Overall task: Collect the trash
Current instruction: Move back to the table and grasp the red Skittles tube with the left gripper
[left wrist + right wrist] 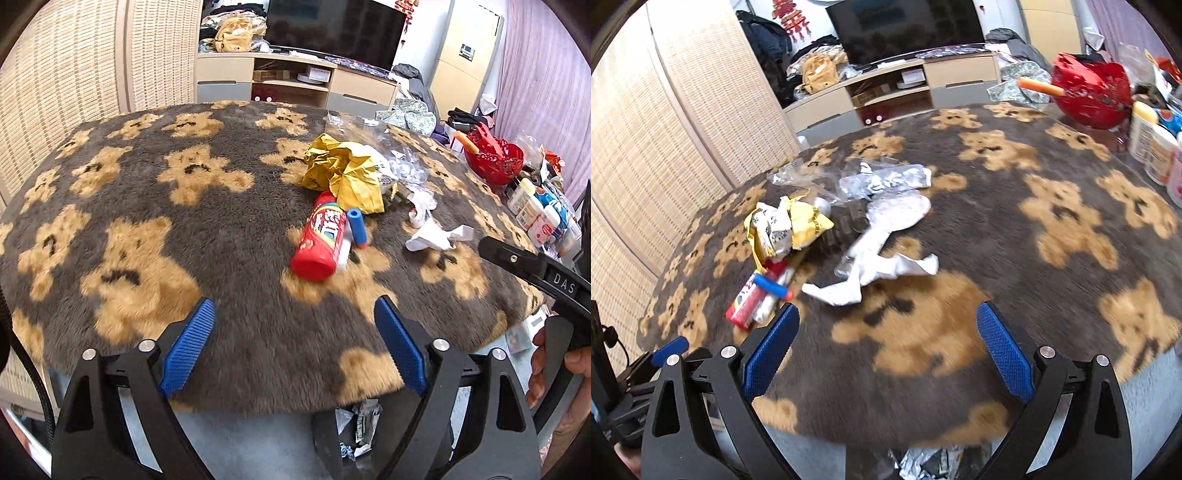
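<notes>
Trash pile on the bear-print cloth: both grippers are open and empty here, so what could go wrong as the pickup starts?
1. The red tube lies on its side with a blue cylinder leaning on it; gripping either could roll the other away.
2. The white paper scraps and clear plastic lie flat on fuzzy cloth, so the left gripper or right gripper may pinch fabric.

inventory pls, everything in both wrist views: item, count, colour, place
bear blanket: 1, grey and tan, covers table
red tube: 1, red, lying mid-table
blue cylinder: 1, blue, against the tube
yellow wrapper: 1, crumpled, behind the tube
white paper: several scraps, right of the tube
clear plastic: a few pieces, behind the paper
red basket: 1, far right edge
bottles: several, white, right edge
TV: 1, black, on stand behind
left gripper: open, empty
right gripper: open, empty
</notes>
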Tool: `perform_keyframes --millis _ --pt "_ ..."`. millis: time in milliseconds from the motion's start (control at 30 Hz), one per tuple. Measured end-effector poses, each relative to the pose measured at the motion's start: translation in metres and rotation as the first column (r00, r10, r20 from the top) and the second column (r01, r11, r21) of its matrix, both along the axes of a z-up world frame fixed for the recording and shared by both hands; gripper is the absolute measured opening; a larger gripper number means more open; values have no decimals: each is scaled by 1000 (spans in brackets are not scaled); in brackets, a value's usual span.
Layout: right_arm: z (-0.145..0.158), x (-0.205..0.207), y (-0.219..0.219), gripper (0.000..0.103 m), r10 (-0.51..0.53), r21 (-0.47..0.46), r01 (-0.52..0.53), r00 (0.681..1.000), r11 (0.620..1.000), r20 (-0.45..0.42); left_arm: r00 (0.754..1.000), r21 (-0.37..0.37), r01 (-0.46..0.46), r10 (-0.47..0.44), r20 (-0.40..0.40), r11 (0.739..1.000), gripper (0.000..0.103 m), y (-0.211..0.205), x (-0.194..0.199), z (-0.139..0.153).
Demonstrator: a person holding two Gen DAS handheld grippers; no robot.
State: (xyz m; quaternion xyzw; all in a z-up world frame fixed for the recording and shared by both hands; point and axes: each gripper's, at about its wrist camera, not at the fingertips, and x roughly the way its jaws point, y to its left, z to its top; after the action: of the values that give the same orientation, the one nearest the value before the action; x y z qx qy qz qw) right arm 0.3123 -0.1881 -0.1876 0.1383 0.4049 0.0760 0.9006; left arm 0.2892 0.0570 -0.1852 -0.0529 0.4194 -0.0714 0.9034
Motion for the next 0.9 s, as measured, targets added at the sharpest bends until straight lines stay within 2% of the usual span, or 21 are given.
perform_keyframes --millis 67,133,167,200,433,467,533,600,700,800,900 --pt "-3 7 8 97 16 2 -16 1000 1000 2 1000 -3 4 -4 -4 1000 79 -1 7 -3" --pt "-6 12 16 84 44 25 -44 999 999 -1 1000 -6 15 -15 -6 1000 75 -2 15 -6" --pt "-10 15 19 73 59 35 -58 998 998 -15 1000 -6 22 -22 -7 1000 73 -3 20 -8" --pt "-16 19 24 69 76 49 -73 996 996 -44 1000 -7 26 -26 -8 1000 70 -4 23 -9" --pt "-31 30 26 65 69 66 -64 995 996 -73 998 -9 56 -56 -31 998 58 -12 46 -19" --pt "-31 31 26 62 70 63 -65 995 996 -73 998 -5 61 -61 -33 998 57 -13 49 -20" --pt "-33 33 28 55 76 63 -71 994 995 -74 997 -7 68 -68 -37 998 53 -15 55 -22" --pt "-34 34 28 39 79 62 -75 994 995 -73 996 -11 75 -76 -41 997 49 -17 59 -24" --pt "-37 36 28 24 86 50 -82 993 995 -80 994 -10 96 -96 -52 995 43 -21 65 -27" --pt "-38 34 22 12 74 56 -70 995 996 -70 993 -15 108 -109 -48 994 34 -25 67 -28" --pt "-34 29 16 7 64 51 -62 997 997 -48 993 -2 110 -110 -45 994 33 -29 65 -27"
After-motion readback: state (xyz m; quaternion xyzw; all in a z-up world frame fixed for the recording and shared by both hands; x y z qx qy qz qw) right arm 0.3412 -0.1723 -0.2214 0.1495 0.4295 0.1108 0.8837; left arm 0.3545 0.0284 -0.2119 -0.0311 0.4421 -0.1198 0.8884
